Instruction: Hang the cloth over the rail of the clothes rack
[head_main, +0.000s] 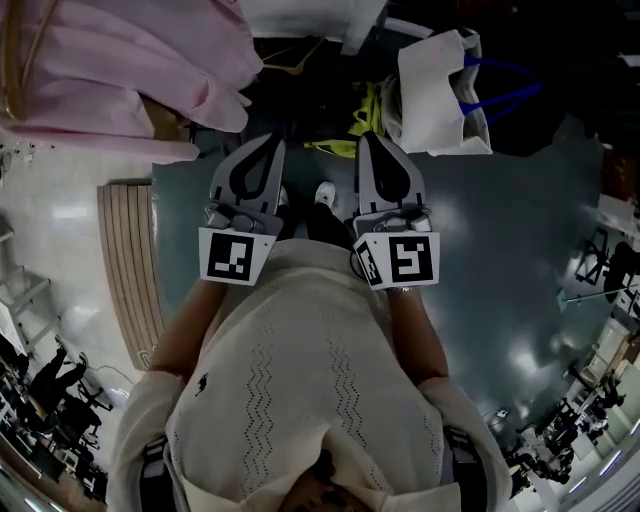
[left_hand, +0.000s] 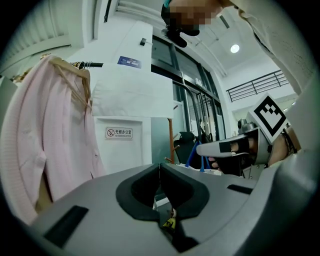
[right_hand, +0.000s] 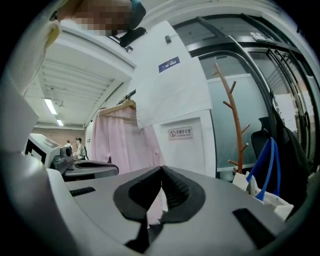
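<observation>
Though apart, white cloth (left_hand: 132, 95) ahead of left gripper (left_hand: 159, 167)

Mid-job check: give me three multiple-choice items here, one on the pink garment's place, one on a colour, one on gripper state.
1. In the head view the pink garment hangs: A upper left; B lower right; C bottom centre.
2. The handles of the white bag are: A red; B blue; C yellow.
3. The left gripper and right gripper are: A wide open; B shut on cloth; C shut, empty.
1 A, it fills that corner; 2 B, blue straps show; 3 C, each gripper view shows fingers meeting, nothing between.
</observation>
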